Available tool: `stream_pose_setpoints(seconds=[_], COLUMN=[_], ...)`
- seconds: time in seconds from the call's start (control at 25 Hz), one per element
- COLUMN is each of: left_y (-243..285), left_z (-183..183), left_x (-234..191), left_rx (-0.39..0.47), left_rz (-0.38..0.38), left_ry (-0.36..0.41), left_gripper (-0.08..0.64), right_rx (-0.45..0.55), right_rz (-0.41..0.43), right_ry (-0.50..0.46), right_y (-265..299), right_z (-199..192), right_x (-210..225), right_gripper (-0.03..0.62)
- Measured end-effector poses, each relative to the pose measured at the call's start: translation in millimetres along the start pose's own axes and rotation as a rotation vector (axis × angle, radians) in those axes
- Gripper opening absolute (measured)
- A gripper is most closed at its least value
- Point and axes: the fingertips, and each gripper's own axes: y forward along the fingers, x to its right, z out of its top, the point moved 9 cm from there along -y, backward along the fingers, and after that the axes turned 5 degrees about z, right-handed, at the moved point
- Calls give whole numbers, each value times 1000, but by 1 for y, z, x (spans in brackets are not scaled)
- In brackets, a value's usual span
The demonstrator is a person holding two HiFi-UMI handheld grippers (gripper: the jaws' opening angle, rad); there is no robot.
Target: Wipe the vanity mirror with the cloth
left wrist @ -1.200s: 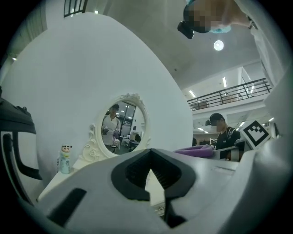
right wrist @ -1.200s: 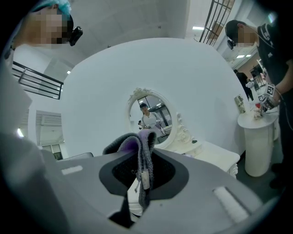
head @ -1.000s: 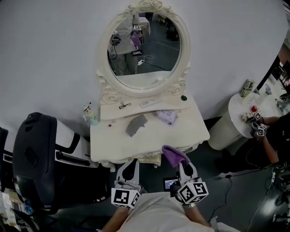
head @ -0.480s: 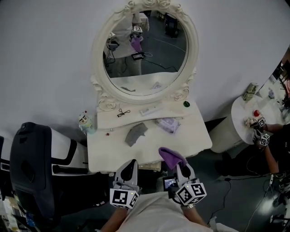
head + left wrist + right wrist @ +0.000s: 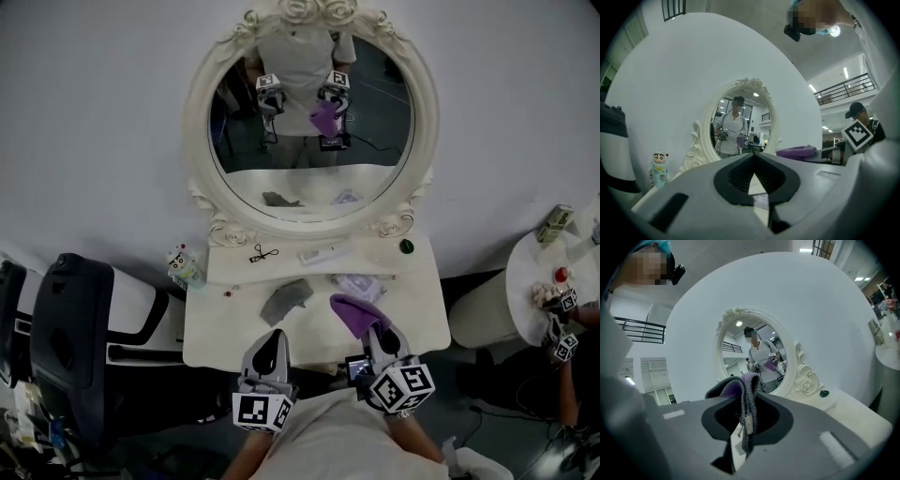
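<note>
The oval vanity mirror (image 5: 309, 112) in its ornate white frame stands at the back of the white vanity table (image 5: 412, 314). It also shows in the left gripper view as the mirror (image 5: 740, 129) and in the right gripper view as the mirror (image 5: 757, 357). My right gripper (image 5: 375, 330) is shut on a purple cloth (image 5: 354, 314), held over the table's front edge. The cloth (image 5: 740, 390) sticks up from between the jaws. My left gripper (image 5: 270, 347) hangs shut and empty at the front edge, left of the right one.
On the table lie a grey cloth (image 5: 286, 300), a lilac pouch (image 5: 361, 284), a white bar (image 5: 323, 253), a dark clip (image 5: 260, 253), a green lid (image 5: 405, 247) and a small figurine (image 5: 183, 265). A black chair (image 5: 80, 328) stands left, a round white table (image 5: 548, 272) right.
The view has moved closer and tilted up, so the mirror looks larger and now reflects the person and both grippers. The right gripper with the purple cloth has edged forward over the table.
</note>
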Motion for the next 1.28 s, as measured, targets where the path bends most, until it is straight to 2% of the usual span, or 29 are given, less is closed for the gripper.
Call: stream_pose_setpoints(seconds=[0.16,0.32,0.44,0.56,0.88,1.04,1.28], left_y=[18,33,48,65,86,89,91], left_z=[-8,-15,-8,-2,10,26,53], left_x=[17,21,14,6,-29,-64,-105], left_rx=[-2,-20,-22,-20,-31,8,55], left_rz=[75,113,106,87,0,16,25], left_ry=[-7,-5,17,6,16,0,29], left_gripper=[0,1,1,0,0,0,1], right_rx=[-37,-62,-47,-42,26,77,178], right_rz=[62,108,103,68,-23,-34,56], right_ry=[-5,-17,-10,7,45,32,-75], right_y=[22,42,52,62,86,116,174], right_z=[13,19,23,25,39,68,157], right_x=[31,49,53,57,42,22,-16], right_gripper=[52,52,52,52,52,52,52])
